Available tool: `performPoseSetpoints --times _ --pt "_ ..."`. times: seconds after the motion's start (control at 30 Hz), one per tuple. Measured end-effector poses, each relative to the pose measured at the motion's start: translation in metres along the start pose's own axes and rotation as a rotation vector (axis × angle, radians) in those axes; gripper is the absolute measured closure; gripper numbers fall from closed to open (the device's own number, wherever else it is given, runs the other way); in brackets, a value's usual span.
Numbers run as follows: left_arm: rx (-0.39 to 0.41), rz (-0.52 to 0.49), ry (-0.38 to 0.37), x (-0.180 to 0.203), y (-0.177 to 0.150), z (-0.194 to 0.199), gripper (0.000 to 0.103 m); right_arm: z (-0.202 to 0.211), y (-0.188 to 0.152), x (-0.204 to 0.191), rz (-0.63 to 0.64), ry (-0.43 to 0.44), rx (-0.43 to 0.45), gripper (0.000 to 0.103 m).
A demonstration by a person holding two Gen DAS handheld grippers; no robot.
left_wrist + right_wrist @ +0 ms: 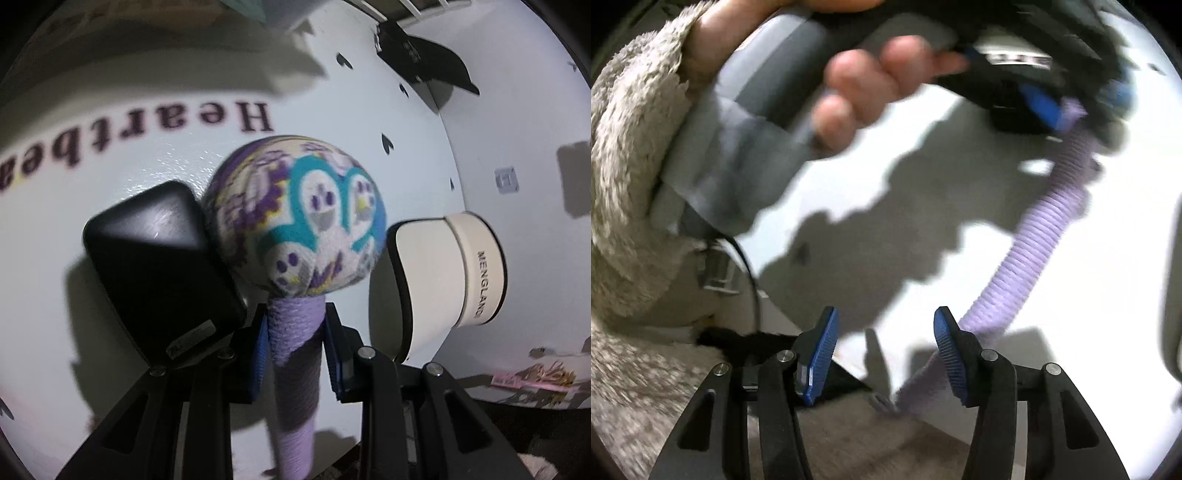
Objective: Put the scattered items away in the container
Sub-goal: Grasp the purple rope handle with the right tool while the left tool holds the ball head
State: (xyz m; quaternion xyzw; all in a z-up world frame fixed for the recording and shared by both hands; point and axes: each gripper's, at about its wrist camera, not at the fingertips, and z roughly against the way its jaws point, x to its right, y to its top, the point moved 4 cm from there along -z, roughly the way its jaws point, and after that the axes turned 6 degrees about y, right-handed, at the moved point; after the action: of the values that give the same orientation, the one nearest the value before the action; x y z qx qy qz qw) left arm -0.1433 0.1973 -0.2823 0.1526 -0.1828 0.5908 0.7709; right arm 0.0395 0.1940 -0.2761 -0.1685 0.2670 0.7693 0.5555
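My left gripper [297, 332] is shut on the purple cord-wrapped handle [295, 369] of a massage mallet. Its patterned fabric ball [299, 218] hangs over the white container [332, 110], which has "Heartbeat" printed inside. The ball sits between a black case [155, 266] and a cream "MENGLAND" case [443, 280] lying in the container. In the right wrist view my right gripper [884, 354] is open with nothing between its pads. The purple handle [1027, 251] runs just past its right finger, up to the left gripper [1082, 99], held by a hand [864, 85].
A black object [424, 55] lies at the container's far right corner, beside the right wall [517, 110]. A pink and gold trinket [535, 376] lies low on the right. A fuzzy beige sleeve [628, 166] fills the left. Beige carpet [886, 443] lies below the white surface.
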Motion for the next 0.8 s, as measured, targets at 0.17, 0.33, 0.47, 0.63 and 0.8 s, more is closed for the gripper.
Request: performPoseSetpoints --times 0.17,0.33,0.47,0.63,0.8 --pt "0.011 0.093 -0.057 -0.013 -0.003 0.004 0.072 0.024 -0.016 0.044 -0.081 -0.143 0.030 0.050" --pt "0.027 0.196 -0.131 -0.026 -0.015 0.008 0.070 0.035 -0.013 0.073 -0.132 -0.187 0.040 0.051" --pt "0.057 0.291 -0.181 -0.037 -0.028 0.013 0.070 0.038 -0.004 0.077 -0.134 -0.207 0.039 0.051" --pt "0.104 0.388 -0.234 -0.046 -0.044 0.015 0.069 0.060 -0.004 0.097 -0.211 -0.217 0.083 0.051" --pt "0.125 0.406 -0.233 -0.043 -0.044 0.015 0.069 0.075 0.003 0.107 -0.303 -0.190 0.116 0.051"
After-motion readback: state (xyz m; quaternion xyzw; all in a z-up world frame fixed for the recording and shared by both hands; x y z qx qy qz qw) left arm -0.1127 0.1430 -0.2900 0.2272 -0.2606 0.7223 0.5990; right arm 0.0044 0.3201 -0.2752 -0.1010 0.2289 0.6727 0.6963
